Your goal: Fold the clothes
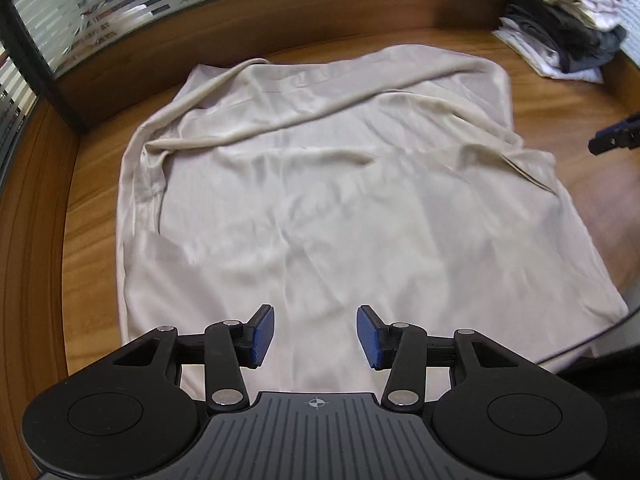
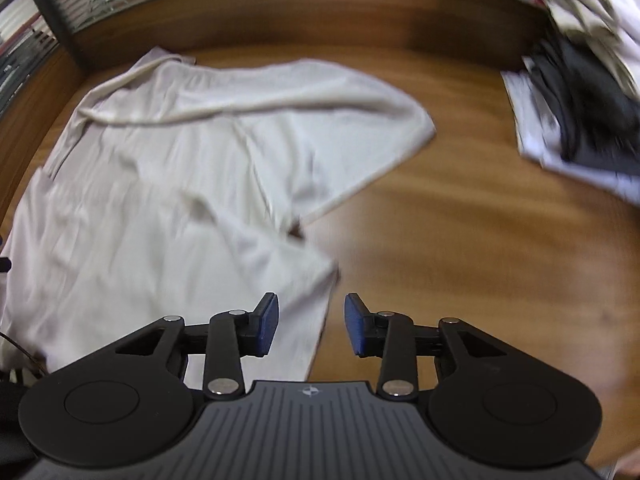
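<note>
A cream garment [image 1: 320, 184] lies spread flat on the wooden table [image 1: 88, 216], with a long sleeve folded across its upper part. My left gripper [image 1: 316, 336] hovers open over the garment's near hem, nothing between its blue pads. In the right wrist view the same garment [image 2: 160, 200] fills the left half, blurred by motion. My right gripper [image 2: 311, 324] is open above the garment's right near corner, where cloth meets bare wood. The right gripper's tip [image 1: 616, 136] shows at the left wrist view's right edge.
A pile of folded and loose clothes [image 1: 568, 28], white, dark grey and cream, sits at the far right corner [image 2: 580, 112]. A wooden back panel [image 1: 280, 12] with glass above it bounds the table's far side. Bare wood [image 2: 480, 240] lies right of the garment.
</note>
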